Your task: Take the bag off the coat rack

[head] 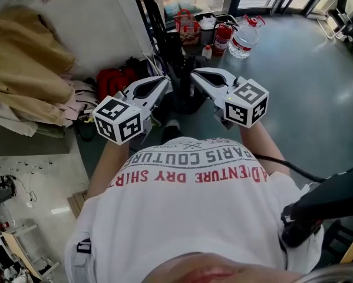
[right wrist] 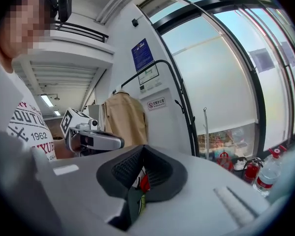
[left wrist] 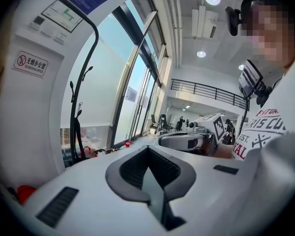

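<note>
The black coat rack (head: 157, 17) rises from a dark base (head: 185, 102) on the floor right in front of me. Its bare hooked pole (left wrist: 77, 113) shows in the left gripper view and its curved arm (right wrist: 182, 98) in the right gripper view. I see no bag hanging on it. A red bag (head: 114, 79) lies on the floor by the wall, left of the base. My left gripper (head: 163, 85) and right gripper (head: 197, 75) are held side by side above the base, tips pointing at the rack. Both are shut and hold nothing.
A tan coat (head: 24, 63) hangs at the left against the white wall. Fire extinguishers (head: 222, 38), a large water bottle (head: 244, 36) and a red basket (head: 188, 25) stand behind the rack by the glass wall. Grey floor (head: 306, 87) lies to the right.
</note>
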A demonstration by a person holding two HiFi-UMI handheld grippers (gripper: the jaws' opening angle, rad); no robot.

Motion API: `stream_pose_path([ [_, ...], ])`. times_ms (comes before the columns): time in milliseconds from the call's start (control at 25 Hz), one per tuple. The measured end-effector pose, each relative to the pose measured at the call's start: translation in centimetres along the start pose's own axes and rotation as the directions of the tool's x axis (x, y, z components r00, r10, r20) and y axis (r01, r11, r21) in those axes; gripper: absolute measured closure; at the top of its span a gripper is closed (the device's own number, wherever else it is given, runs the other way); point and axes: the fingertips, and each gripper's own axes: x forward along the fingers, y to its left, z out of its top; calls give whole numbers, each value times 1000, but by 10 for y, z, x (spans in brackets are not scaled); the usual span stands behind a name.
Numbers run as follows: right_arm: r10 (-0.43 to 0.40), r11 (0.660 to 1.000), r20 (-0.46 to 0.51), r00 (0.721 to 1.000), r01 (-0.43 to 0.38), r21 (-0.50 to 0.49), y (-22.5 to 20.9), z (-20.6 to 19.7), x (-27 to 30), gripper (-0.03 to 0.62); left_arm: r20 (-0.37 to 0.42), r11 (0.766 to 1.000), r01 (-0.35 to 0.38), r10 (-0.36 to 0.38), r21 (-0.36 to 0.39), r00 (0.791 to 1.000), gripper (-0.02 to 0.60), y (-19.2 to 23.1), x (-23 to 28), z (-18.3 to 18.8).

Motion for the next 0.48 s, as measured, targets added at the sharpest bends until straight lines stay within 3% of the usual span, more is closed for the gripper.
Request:
stream_pose_path([
  [480, 2, 1000, -52, 999, -1, 25, -73, 9, 73, 592, -7, 999, 15, -15, -29, 1000, 580, 90, 55, 25],
])
